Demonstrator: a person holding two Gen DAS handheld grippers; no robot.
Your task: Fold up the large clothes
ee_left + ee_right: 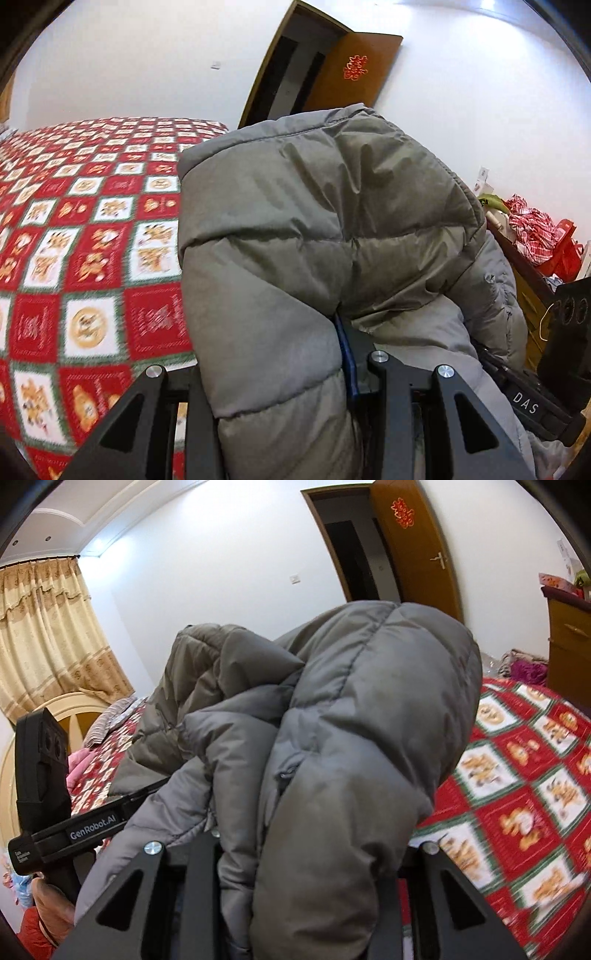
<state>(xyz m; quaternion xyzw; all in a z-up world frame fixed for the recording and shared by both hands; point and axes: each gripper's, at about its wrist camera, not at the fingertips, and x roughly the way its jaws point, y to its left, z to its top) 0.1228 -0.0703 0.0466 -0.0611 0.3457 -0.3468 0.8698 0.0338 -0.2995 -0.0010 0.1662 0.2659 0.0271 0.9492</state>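
We read "DAS" in white on the right gripper (526, 402) body at four o'clock, and "GenRobot.AI" on the left gripper (92, 825) body at eight o'clock.

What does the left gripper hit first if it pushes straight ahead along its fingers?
Likely the grey puffer jacket itself: the left gripper is shut on a fold of it, and the bulk fills the view ahead. What lies behind is hidden.
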